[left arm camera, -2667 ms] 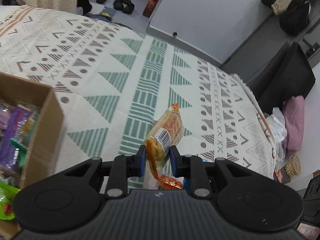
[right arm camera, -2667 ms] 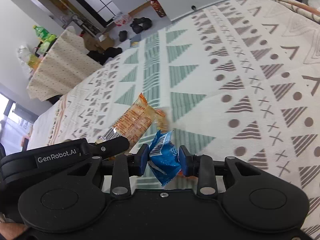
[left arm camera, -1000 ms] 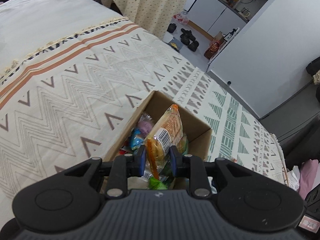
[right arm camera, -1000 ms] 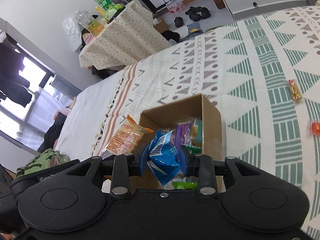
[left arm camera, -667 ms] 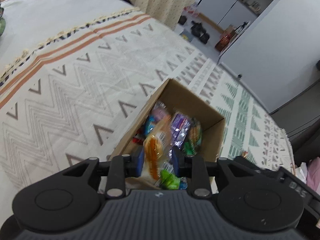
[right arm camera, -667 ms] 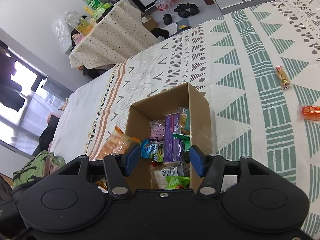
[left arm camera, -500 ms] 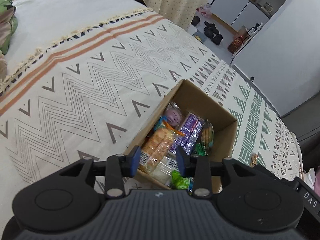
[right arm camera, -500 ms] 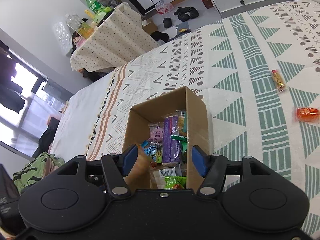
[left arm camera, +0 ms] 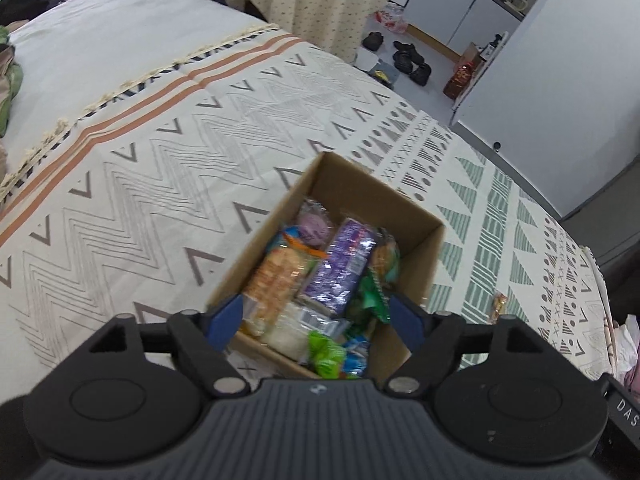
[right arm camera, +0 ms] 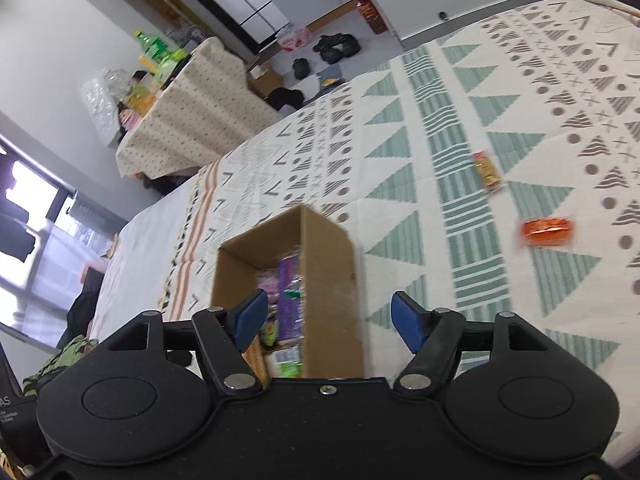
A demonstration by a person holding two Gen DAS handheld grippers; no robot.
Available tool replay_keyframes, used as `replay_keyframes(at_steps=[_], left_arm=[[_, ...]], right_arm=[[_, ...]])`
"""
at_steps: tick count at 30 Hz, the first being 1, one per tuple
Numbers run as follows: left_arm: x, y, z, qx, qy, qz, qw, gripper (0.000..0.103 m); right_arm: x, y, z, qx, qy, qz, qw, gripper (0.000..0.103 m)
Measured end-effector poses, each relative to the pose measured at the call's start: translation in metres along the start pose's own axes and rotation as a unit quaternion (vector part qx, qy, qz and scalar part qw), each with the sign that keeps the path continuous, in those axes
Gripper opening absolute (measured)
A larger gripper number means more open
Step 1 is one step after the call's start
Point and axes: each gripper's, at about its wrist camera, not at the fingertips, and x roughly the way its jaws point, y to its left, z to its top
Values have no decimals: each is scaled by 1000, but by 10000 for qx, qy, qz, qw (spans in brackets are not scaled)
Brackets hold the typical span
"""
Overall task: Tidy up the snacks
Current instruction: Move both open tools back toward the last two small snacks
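Both drops done: we hover over the cardboard box [left arm camera: 420, 216] w/ both tools empty. The left gripper [left arm camera: 316, 316] now stands wide apart, nothing between its blue pads; 1 s ago it was pinching the orange cracker pack [left arm camera: 276, 276], which now lies inside the box, left side, beside the purple wafer pack [left arm camera: 344, 264]. The right gripper [right arm camera: 328, 320] is spread just as wide and bare too. Its blue snack bag left the pads approx. 0.7 s ago, and we can't pick it out for sure in the pile; a blue scrap near the box's front edge may be it.

The box sits on the patterned bedspread [left arm camera: 160, 184], roughly full: green, purple, pink wrappers crowd it.

Not finished, in our judgement. From the right wrist view, two items lie loose on the spread, well apart from the box: a small cracker bar [right arm camera: 487, 171] and an orange packet [right arm camera: 546, 231], blurred. The right tool's view has tilted toward them vs. 0.5 s ago, so the next pickup prob. starts there.
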Motion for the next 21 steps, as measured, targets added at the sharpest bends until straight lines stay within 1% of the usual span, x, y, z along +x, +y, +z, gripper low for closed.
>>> replay_keyframes(at_steps=[3,5,6,8,9,11,15,17,18,21], left_arm=[[3,-18,-5,178,23,-72,9998,82],[6,-29,-9,282,48,-104,9995,82],[8,-34,-11,300,59,-136,9994,82],[10,-44,-15,345,73,-183,9992,82],[11,-49,-17,373,51,-215,9991,83],[11,-59,-23,454,5,-272,9986,83],[13,-79,-31,630,-12,-423,9971,88],[14,-88,-34,716,-73,-413,9966,89],[15,-92,-35,736,-95,-385,9965,89],[22,-98,-37,671,-65,-375,9970,91]], right_arm=[[-7,-12,3,59,-39,-84,9999,68],[-12,-19,3,101,-79,-147,9998,71],[-14,-22,4,110,-93,-182,9997,73],[-19,-29,6,109,-161,-273,9994,82],[-22,-33,7,116,-189,-301,9993,83],[-26,-40,9,160,-220,-362,9990,90],[-33,-55,12,257,-295,-454,9982,94],[-36,-63,13,344,-418,-514,9972,103],[-38,-66,13,372,-486,-559,9966,103],[-39,-76,15,451,-510,-653,9955,103]])
